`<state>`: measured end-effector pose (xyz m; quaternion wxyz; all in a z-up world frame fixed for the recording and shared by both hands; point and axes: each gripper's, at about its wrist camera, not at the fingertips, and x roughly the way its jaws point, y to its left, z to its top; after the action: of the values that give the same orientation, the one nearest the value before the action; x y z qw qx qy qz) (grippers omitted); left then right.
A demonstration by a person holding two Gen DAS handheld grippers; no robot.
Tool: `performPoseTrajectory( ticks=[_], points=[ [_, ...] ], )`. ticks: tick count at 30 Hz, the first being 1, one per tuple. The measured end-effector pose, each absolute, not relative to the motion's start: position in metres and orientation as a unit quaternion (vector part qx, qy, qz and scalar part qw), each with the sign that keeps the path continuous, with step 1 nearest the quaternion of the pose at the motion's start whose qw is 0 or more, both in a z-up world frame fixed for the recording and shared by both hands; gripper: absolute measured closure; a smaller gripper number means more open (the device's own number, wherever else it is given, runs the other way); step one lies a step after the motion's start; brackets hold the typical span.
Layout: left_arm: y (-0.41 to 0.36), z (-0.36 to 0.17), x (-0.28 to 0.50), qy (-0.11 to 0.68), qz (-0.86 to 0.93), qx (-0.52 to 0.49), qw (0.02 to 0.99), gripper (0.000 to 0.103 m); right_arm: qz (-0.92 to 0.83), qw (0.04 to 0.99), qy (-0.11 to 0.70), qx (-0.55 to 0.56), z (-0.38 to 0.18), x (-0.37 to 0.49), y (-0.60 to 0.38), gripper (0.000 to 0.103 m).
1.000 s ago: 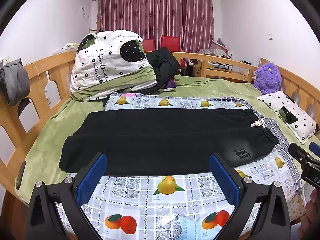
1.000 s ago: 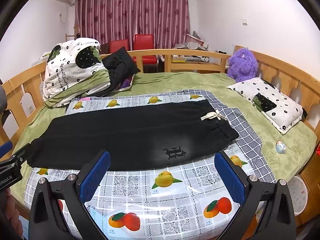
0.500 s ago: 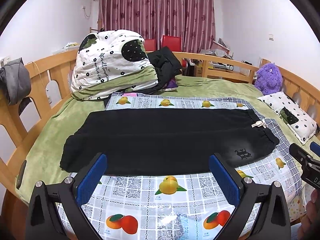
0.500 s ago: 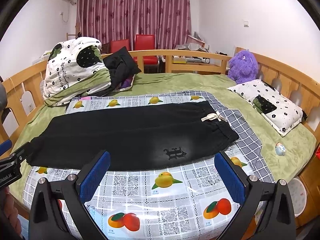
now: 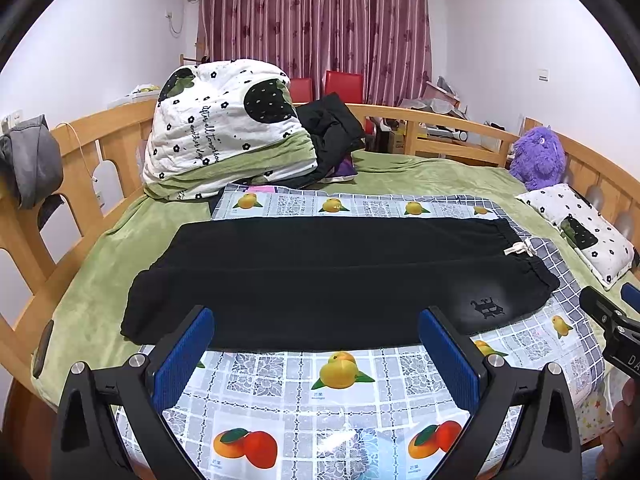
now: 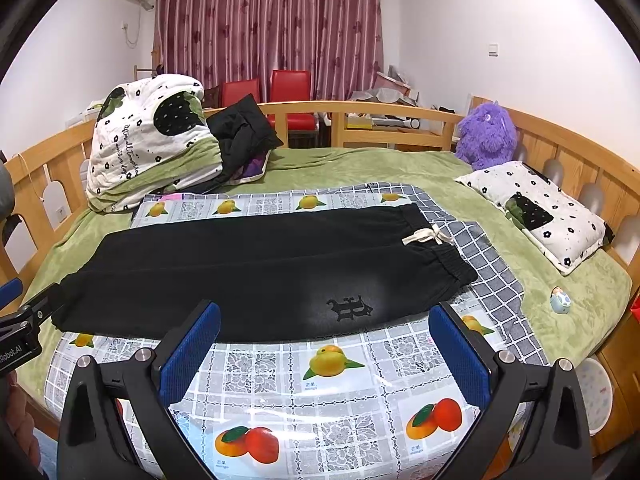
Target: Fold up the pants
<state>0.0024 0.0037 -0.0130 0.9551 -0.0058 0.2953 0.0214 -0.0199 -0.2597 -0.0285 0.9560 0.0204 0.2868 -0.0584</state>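
step: pants (image 5: 320, 280) laid flat, not yet folded | left gripper (image 5: 316, 354) and right gripper (image 6: 324, 350) held wide, empty | next: near edge to be grabbed

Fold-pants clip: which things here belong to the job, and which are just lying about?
Job: black pants, fruit-print mat under them, left gripper, right gripper, both open.

Lying about: bundled quilt, black jacket, purple plush, pillow, small figurine.

Near edge of the bed open, far left corner blocked

Bare fruit-print mat (image 5: 340, 408) lies free before the pants (image 5: 320, 276); a bedding pile (image 5: 224, 128) fills the bed's far left corner, a pillow (image 6: 536, 212) the right edge.
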Motion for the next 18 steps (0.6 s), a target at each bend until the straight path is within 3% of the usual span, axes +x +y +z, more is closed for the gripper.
performPoseTrajectory(
  ticks=[18],
  points=[
    [0.0044, -0.0128, 0.0014, 0.293, 0.019, -0.007, 0.956, 0.0, -0.059, 0.956, 0.286, 0.021, -0.0291, -0.0197, -0.2604, 0.001]
  ],
)
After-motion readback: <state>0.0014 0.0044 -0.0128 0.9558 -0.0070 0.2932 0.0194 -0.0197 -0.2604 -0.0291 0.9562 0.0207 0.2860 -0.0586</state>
